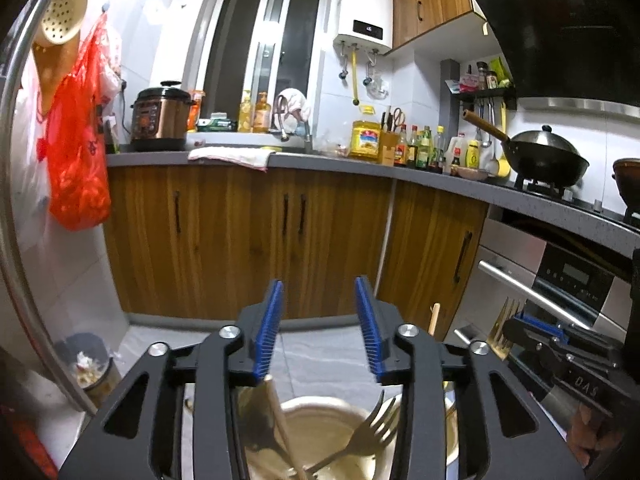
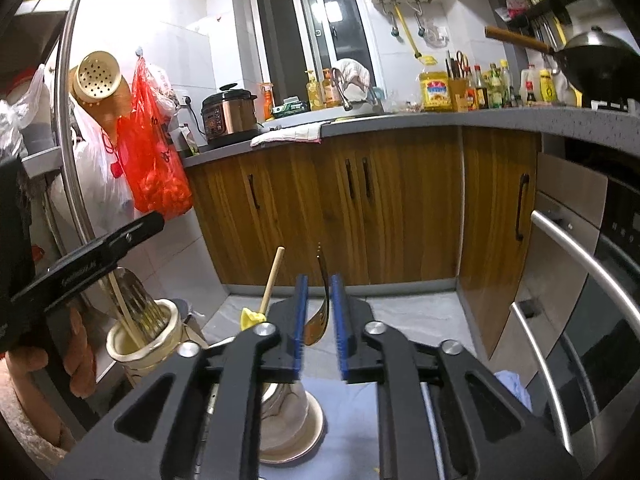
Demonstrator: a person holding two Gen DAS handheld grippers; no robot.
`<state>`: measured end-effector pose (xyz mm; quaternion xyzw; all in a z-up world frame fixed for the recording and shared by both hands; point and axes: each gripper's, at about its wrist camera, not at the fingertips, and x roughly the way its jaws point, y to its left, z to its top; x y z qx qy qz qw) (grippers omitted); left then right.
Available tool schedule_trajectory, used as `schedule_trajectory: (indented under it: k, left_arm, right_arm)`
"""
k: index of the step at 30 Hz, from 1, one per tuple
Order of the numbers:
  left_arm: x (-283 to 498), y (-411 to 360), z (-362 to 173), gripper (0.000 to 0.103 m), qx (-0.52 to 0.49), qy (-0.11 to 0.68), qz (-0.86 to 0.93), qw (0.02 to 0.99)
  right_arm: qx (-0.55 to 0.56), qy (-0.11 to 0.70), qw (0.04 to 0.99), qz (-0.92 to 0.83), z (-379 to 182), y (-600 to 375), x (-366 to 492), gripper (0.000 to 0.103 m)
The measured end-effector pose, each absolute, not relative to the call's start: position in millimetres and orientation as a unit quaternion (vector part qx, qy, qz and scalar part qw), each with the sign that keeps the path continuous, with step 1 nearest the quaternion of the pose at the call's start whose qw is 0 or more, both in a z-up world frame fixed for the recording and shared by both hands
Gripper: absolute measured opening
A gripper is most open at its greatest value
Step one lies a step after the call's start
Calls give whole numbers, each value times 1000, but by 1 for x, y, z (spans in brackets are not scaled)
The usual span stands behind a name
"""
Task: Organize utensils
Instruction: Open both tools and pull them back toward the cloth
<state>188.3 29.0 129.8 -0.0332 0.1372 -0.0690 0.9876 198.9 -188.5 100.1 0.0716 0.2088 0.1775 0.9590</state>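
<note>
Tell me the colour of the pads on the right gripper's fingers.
Blue, ribbed pads on black arms, clamped on a gold fork; clearest in the right wrist view.

indoor light, bright and warm; glare whitens the wall (image 2: pixel 132 12) top left in the right view. strong fisheye bending at edges, dark corners, near gripper parts slightly soft.
</note>
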Motion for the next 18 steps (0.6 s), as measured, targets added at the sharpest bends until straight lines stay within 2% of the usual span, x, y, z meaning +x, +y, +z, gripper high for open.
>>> schedule_trajectory:
  k: [4,6,7,8,9,11,18]
  left_arm:
    - [173,35,136,51,-32,140,-65,987]
    - [160,39,140,52,-35,145,-63,987]
    - [155,40,141,53,-37,148,-62,986]
    - [149,42,142,56,-39,152,-61,986]
    - [143,44,143,65,-40,158,-58,985]
    - [125,46,142,73,-37,172,-47,983]
    - [80,44,111,78,-51,252,-19,966]
  right_arm:
    - [68,202,961,175,111,-191,189,40]
    - [69,199,962,175,118,-194,179,56]
    - [70,200,961,177,121,-195,173,58]
    - [69,201,961,179,123,-196,169,60]
    - [66,206,960,178,126,-197,161,64]
    - [65,221,956,181,129,-199,149,69]
    - [65,295,931,204,105,-189,109,70]
